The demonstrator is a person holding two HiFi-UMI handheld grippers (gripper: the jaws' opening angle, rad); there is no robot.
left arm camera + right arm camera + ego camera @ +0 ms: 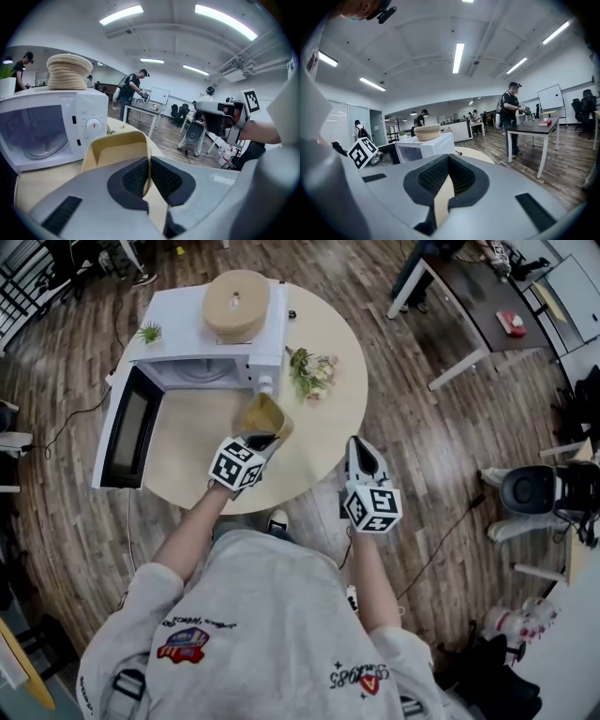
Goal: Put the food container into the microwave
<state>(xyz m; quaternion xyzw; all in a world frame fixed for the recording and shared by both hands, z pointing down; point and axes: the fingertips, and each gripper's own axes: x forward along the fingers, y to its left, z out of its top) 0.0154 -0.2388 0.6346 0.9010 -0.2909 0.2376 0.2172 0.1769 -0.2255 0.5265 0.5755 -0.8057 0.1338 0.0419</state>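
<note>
- L gripper (pixel 149 168): jaws clenched on the side wall of the food container (pixel 117 150). Thin yellow wall is pinched between the two black ribbed pads (pixel 136 177); no gap either side of it.
- Container: tan/yellow, open top, looks empty inside. Held by one wall only, tilted, appears clear of the tabletop.
- Head view: container sits over the round table (pixel 328 381), just in front of the microwave (pixel 211 343), near its front right corner, by the dial side. Not inside the microwave.
- Microwave door (pixel 127 427) stands wide open, swung out to the left of the head view.
- R gripper (pixel 448 164): jaws together at the tips, nothing between the pads; only bare table surface shows through the slot below. Touching nothing.
- R gripper is over the near table edge, to the right of the L gripper, well apart from the container.
- Misc: woven basket (pixel 236 304) and small plant (pixel 149 332) on top of the microwave; flowers (pixel 312 373) on the table beside it.
</note>
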